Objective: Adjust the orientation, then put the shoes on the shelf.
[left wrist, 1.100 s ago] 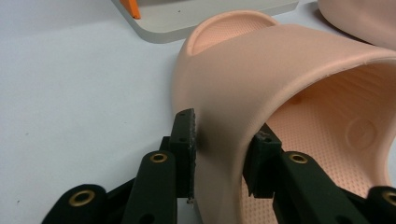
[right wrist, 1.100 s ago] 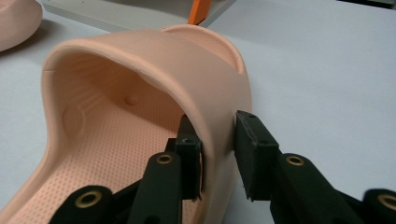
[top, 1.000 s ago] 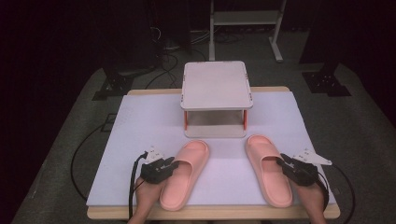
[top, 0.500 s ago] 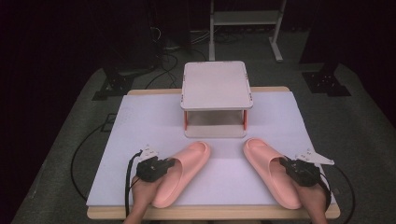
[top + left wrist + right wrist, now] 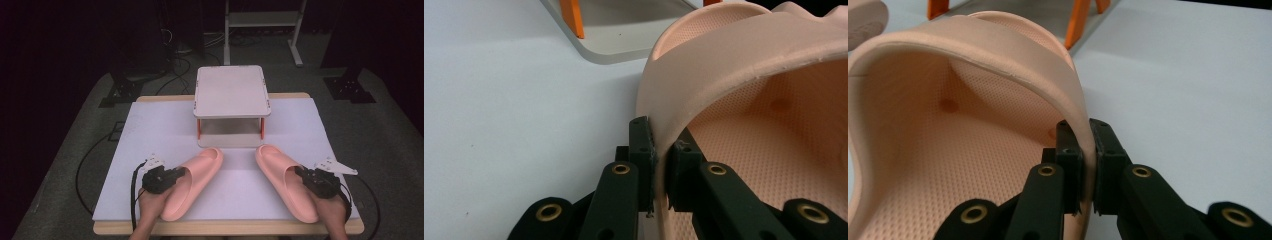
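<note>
Dark floor and trailing cables are surrounding the white-covered table (image 5: 150, 130). Both tongs are clamping tight on a strap edge: the left tongs (image 5: 659, 165) on the left slipper (image 5: 192, 180), the right tongs (image 5: 1087, 160) on the right slipper (image 5: 285, 185). Each slipper is lying on the table, toe pointing away from its tongs toward the small white rack (image 5: 231, 102) ahead of and between them. Judging from this, the lift is coming next; raising both straight up and level, with the grip kept deep on the soft strap, should be stopping any peeling loose. No brand or writing is showing anywhere.
</note>
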Demonstrator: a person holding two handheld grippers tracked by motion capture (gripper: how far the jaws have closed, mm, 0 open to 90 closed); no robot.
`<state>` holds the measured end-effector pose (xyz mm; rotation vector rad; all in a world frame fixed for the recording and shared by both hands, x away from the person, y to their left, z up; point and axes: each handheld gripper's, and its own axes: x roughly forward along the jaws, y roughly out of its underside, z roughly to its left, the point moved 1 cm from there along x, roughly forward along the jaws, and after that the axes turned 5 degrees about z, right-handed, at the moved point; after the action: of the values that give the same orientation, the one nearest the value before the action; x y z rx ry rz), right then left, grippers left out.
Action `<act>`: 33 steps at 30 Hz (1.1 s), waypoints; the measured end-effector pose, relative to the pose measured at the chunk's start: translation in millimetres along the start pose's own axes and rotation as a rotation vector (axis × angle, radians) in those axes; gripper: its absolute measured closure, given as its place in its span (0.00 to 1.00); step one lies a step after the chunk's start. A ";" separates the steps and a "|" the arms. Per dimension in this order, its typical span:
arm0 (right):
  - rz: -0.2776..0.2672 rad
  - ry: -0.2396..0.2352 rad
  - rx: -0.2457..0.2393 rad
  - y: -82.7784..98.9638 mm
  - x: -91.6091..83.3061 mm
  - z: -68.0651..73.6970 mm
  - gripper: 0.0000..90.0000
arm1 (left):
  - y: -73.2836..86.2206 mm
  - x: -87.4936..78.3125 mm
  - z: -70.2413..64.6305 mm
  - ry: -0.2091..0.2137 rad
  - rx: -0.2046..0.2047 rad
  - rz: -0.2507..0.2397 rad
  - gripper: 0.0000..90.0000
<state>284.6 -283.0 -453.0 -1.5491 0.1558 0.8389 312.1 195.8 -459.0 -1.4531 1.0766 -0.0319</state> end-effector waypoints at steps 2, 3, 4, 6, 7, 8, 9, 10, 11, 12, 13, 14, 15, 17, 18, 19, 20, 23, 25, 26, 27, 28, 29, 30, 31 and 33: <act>-0.005 -0.007 -0.010 -1.3 0.4 4.2 0.93 | 0.3 -1.1 0.1 0.011 0.001 -0.001 0.93; -0.007 -0.012 -0.010 -0.9 0.6 8.3 0.93 | 1.2 -2.5 -0.9 0.016 -0.003 -0.006 0.93; -0.007 -0.012 -0.010 -0.9 0.6 8.3 0.93 | 1.2 -2.5 -0.9 0.016 -0.003 -0.006 0.93; -0.013 -0.025 -0.011 -0.2 -0.3 11.4 0.93 | 1.3 -4.8 -2.1 0.018 -0.001 -0.012 0.93; -0.018 -0.033 -0.009 -0.5 -3.3 14.4 0.93 | 1.0 -5.5 -2.7 0.021 -0.004 -0.021 0.93; -0.018 -0.033 -0.009 -0.5 -3.3 14.4 0.93 | 0.4 -7.2 -2.8 0.021 -0.002 -0.019 0.93; -0.031 -0.033 -0.016 -1.7 -7.3 15.5 0.93 | -0.2 -8.1 -3.1 0.025 -0.004 -0.028 0.93; -0.041 -0.032 -0.014 -2.3 -9.2 15.6 0.93 | -1.8 -10.0 -3.0 0.029 -0.004 -0.034 0.93; -0.041 -0.032 -0.014 -2.3 -9.2 15.6 0.93 | -1.8 -10.0 -3.0 0.029 -0.004 -0.034 0.93; -0.045 -0.033 -0.010 -2.7 -10.8 15.2 0.93 | -2.3 -10.5 -3.5 0.029 -0.008 -0.040 0.93; -0.049 -0.040 -0.001 -2.6 -11.8 14.4 0.93 | -2.5 -10.7 -3.7 0.029 -0.007 -0.042 0.93; -0.046 -0.043 0.002 -2.5 -11.8 14.3 0.93 | -2.6 -10.8 -4.1 0.030 -0.005 -0.040 0.93; -0.043 -0.044 0.002 -2.4 -11.5 14.4 0.93 | -3.1 -10.5 -4.6 0.029 0.004 -0.035 0.93; -0.039 -0.044 -0.005 -3.0 -10.9 14.4 0.93 | -4.0 -10.6 -5.1 0.030 0.002 -0.039 0.93; -0.039 -0.044 -0.005 -3.0 -10.9 14.4 0.93 | -4.0 -10.6 -5.1 0.030 0.002 -0.039 0.93; -0.038 -0.047 -0.003 -4.3 -10.7 14.6 0.93 | -4.1 -11.3 -5.4 0.033 0.001 -0.043 0.93; -0.038 -0.047 -0.003 -4.3 -10.7 14.6 0.93 | -4.1 -11.3 -5.4 0.033 0.001 -0.043 0.93; -0.042 -0.055 -0.001 -7.2 -11.4 15.8 0.93 | -4.9 -12.8 -6.2 0.030 0.005 -0.046 0.93; -0.045 -0.056 -0.001 -9.2 -11.5 16.7 0.93 | -6.2 -14.7 -6.8 0.036 0.000 -0.057 0.93; -0.043 -0.064 0.000 -11.3 -11.7 17.2 0.93 | -7.3 -16.2 -7.4 0.041 -0.001 -0.060 0.93; -0.048 -0.067 0.001 -12.4 -11.9 17.5 0.93 | -9.8 -18.8 -9.0 0.043 -0.001 -0.071 0.93; -0.048 -0.067 0.001 -12.4 -11.9 17.5 0.93 | -9.8 -18.8 -9.0 0.043 -0.001 -0.071 0.93; -0.050 -0.071 0.006 -14.6 -13.2 18.1 0.93 | -12.3 -20.7 -10.4 0.053 -0.005 -0.086 0.93; -0.050 -0.071 0.006 -14.6 -13.2 18.1 0.93 | -12.3 -20.7 -10.4 0.053 -0.005 -0.086 0.93; -0.054 -0.076 0.013 -17.0 -14.6 18.9 0.93 | -14.5 -21.0 -11.3 0.060 -0.011 -0.092 0.93; -0.055 -0.079 0.013 -18.2 -15.3 19.2 0.93 | -15.8 -21.0 -12.1 0.062 -0.011 -0.094 0.93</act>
<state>275.8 -267.8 -427.9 -1.4988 0.0613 0.8526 302.1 196.1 -431.8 -1.5202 1.0596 -0.1389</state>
